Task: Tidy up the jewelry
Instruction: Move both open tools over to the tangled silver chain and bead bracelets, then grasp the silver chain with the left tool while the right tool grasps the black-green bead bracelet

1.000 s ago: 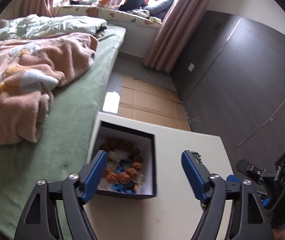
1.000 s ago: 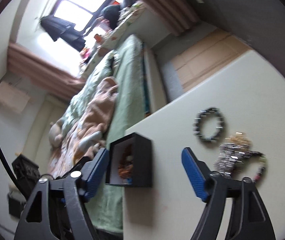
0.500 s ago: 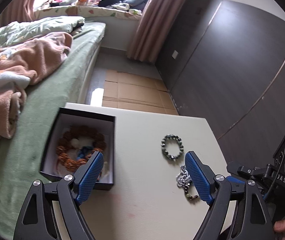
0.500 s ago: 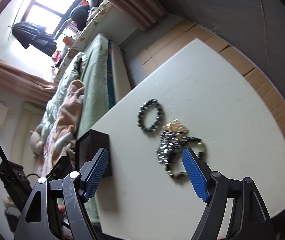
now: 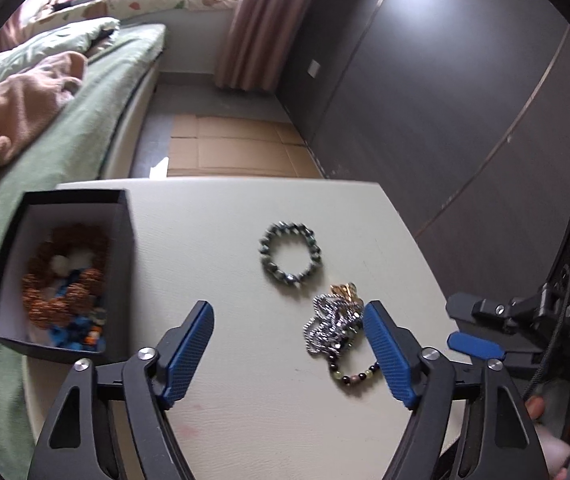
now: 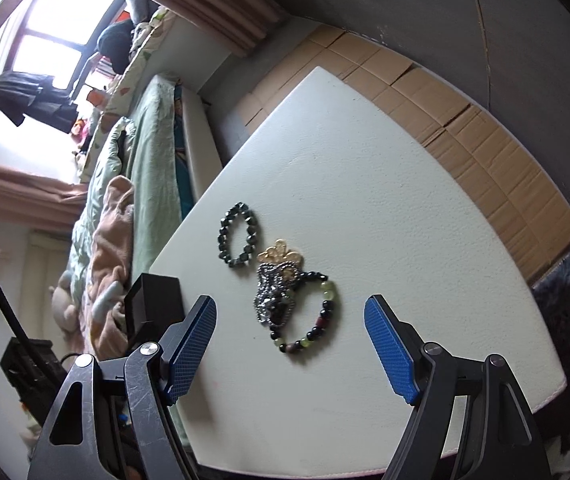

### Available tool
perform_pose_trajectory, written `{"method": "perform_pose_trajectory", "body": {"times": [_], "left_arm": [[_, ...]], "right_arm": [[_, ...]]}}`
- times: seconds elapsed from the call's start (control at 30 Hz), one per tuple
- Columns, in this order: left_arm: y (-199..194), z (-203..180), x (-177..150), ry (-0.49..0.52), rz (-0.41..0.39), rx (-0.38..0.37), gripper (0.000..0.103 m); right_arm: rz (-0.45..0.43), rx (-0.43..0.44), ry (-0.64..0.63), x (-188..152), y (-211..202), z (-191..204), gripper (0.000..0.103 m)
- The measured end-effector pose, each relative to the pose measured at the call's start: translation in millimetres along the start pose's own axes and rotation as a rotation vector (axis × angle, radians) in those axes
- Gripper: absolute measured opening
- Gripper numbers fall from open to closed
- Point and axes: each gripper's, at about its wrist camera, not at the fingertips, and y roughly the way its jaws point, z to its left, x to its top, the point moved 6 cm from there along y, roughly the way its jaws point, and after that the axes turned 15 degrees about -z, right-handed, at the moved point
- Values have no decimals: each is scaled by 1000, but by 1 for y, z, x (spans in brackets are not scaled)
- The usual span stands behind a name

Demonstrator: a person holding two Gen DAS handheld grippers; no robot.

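A black jewelry box (image 5: pixel 125 264) with a white lining sits at the table's left edge and holds orange and brown bead strings and blue pieces; it also shows in the right wrist view (image 6: pixel 153 304). A dark green bead bracelet (image 5: pixel 289 256) (image 6: pixel 238 240) lies in the middle of the table. Beside it lies a pile: a silver chain (image 5: pixel 331 330) (image 6: pixel 275 298), a gold piece (image 5: pixel 344 291) (image 6: pixel 281 254) and a green-and-dark bead bracelet (image 5: pixel 355 376) (image 6: pixel 317 324). My left gripper (image 5: pixel 289 352) is open and empty above the table, near the pile. My right gripper (image 6: pixel 291 350) is open and empty, just short of the pile.
The white table (image 5: pixel 245 408) stands next to a bed with a green sheet (image 5: pixel 85 112) and a pink blanket (image 5: pixel 17 108). Cardboard sheets (image 5: pixel 237 148) cover the floor beyond it. A dark wall panel (image 5: pixel 465 100) runs along the right.
Both grippers have swung right, from the box towards the loose jewelry. The pile and the dark green bracelet now lie in front of both. Both stayed open.
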Motion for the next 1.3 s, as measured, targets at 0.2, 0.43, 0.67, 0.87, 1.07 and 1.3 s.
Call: {"method": "perform_pose_trajectory", "body": {"times": [0.2,0.43,0.67,0.87,1.07,1.3], "left_arm": [[21,-14,-17,40,48,-7,70],[42,-26,-34,71,83,-19,63],[50,-32,-46,87,92,-9,37],[46,-31,-43,59,78,-40,10],[28,-30,-24,63,24,-50,10],[6,-24,-5,29,-25,-79,9]], "right_arm": [[15,-26,-11,4,0,-7,77],[31,-58,-18,5,3,-13,77],[32,-58,-22,6,1,-14,77],[44,-66,-36,3,4,-12,77],[55,-77,-67,-1,11,-8,77],[42,-75,-84,-4,13,-4,74]]}}
